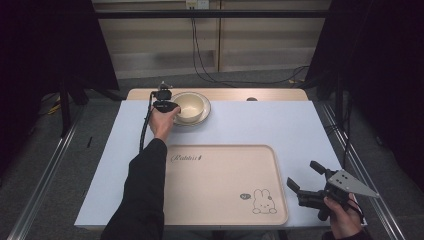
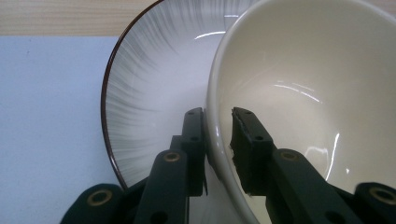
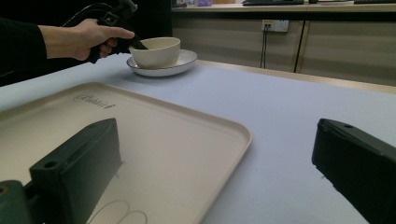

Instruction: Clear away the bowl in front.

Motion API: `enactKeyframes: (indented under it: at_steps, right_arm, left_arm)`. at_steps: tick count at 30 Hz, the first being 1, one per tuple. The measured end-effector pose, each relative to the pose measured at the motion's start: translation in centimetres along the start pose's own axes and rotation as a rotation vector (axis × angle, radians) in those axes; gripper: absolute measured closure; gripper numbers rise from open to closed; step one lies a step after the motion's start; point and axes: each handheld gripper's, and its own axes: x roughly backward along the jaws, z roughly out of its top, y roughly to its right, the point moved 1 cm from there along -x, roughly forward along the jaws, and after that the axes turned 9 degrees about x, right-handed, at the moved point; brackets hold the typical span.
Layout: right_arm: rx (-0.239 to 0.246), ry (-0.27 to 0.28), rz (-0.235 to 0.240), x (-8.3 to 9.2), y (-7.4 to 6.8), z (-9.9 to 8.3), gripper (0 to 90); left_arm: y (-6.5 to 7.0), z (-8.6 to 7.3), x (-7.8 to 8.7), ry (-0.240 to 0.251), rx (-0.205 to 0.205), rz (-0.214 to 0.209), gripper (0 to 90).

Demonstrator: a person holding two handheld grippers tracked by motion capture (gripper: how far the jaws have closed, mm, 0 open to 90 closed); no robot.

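A cream bowl [image 1: 190, 106] [image 2: 289, 70] [image 3: 156, 50] sits on a grey streaked plate [image 1: 206, 107] [image 2: 149, 79] [image 3: 182, 63] at the far left-centre of the table. My left gripper [image 1: 172, 106] [image 2: 217, 114] [image 3: 135, 42] is shut on the bowl's near-left rim, one jaw outside the wall and one inside. A beige tray [image 1: 220, 175] [image 3: 177, 135] with a rabbit drawing lies at the front centre with nothing on it. My right gripper [image 1: 302, 174] [image 3: 217, 130] hovers open by the tray's front right corner, nothing between its jaws.
The table has a pale blue top [image 1: 275, 125] with a wooden strip along its far edge. A black cable trails from the left gripper across the table's left side. Dark curtains and metal floor rails flank the table.
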Motion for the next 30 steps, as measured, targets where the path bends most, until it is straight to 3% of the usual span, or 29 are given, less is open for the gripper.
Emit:
enactKeyframes:
  at_steps: [2,9,13,22,30]
  right_arm:
    - [0.015,0.006,0.0,0.0,0.0,0.0,0.9]
    - [0.007,0.003,-0.005,0.1,0.0,0.0,0.9]
    - [0.015,0.004,0.003,0.0,-0.1,0.0,0.8]
    - [0.002,0.006,-0.004,0.2,0.0,0.0,0.8]
    - [0.006,0.005,-0.006,0.2,0.0,0.0,0.9]
  left_arm:
    - [-0.2,0.0,0.1,-0.007,-0.011,0.01,79.2]
    - [-0.4,0.0,0.3,0.017,0.054,-0.041,83.5]
    - [-0.5,0.0,0.6,0.021,0.064,-0.069,83.9]
    - [-0.9,0.1,1.1,0.024,0.052,-0.078,83.7]
    - [-1.5,0.3,1.8,0.028,0.075,-0.103,83.7]
